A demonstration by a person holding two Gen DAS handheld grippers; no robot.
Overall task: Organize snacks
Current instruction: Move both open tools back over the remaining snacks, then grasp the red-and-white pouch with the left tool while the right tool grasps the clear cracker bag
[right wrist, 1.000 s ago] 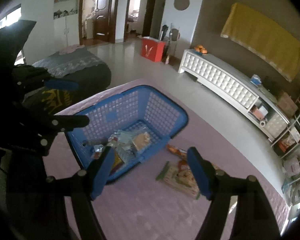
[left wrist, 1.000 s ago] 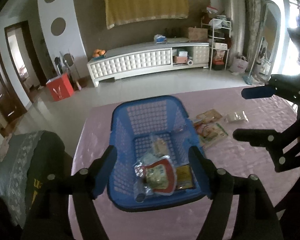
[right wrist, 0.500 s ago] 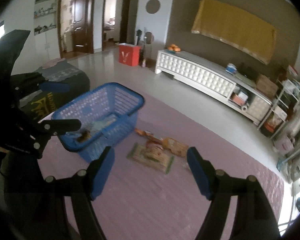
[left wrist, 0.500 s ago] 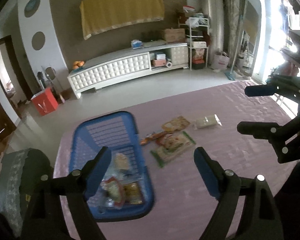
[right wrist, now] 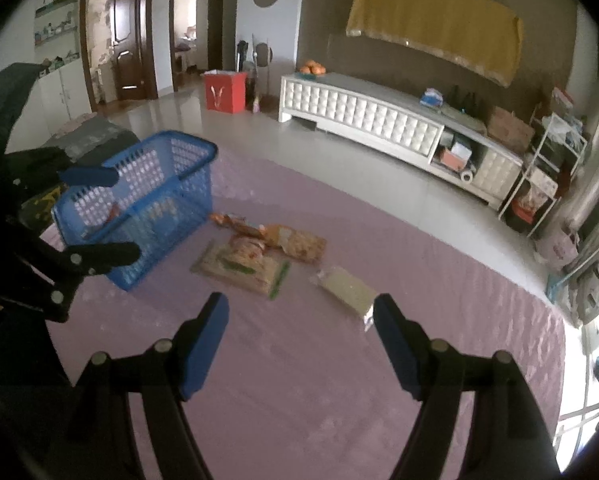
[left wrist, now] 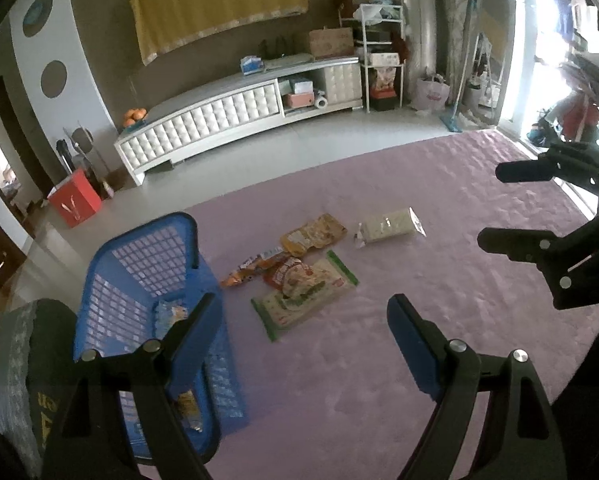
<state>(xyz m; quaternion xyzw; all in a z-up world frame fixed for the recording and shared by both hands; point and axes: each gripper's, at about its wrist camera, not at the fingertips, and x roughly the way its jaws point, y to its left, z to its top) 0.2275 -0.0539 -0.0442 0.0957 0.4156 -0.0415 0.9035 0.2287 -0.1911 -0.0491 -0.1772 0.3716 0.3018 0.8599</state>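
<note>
A blue basket [left wrist: 139, 280] [right wrist: 167, 168] with several snack packs inside stands at the left of the pink table. Loose snacks lie to its right: a green-edged pack [left wrist: 305, 294] [right wrist: 243, 266], a yellow pack [left wrist: 313, 234] [right wrist: 301, 244], an orange pack [left wrist: 251, 268] and a white pack [left wrist: 391, 228] [right wrist: 345, 286]. My left gripper [left wrist: 305, 332] is open and empty, above the table before the green-edged pack. My right gripper [right wrist: 301, 330] is open and empty, just short of the white pack; it also shows in the left wrist view [left wrist: 511, 204].
The pink table [left wrist: 439, 280] ends at a far edge facing the tiled floor. A dark chair [left wrist: 23, 360] stands left of the basket. A white TV cabinet [left wrist: 235, 108] and a red box [left wrist: 73, 204] are across the room.
Both grippers have swung right, away from over the basket towards the loose snacks. The basket now sits at the left of both views. Both grippers stayed open.
</note>
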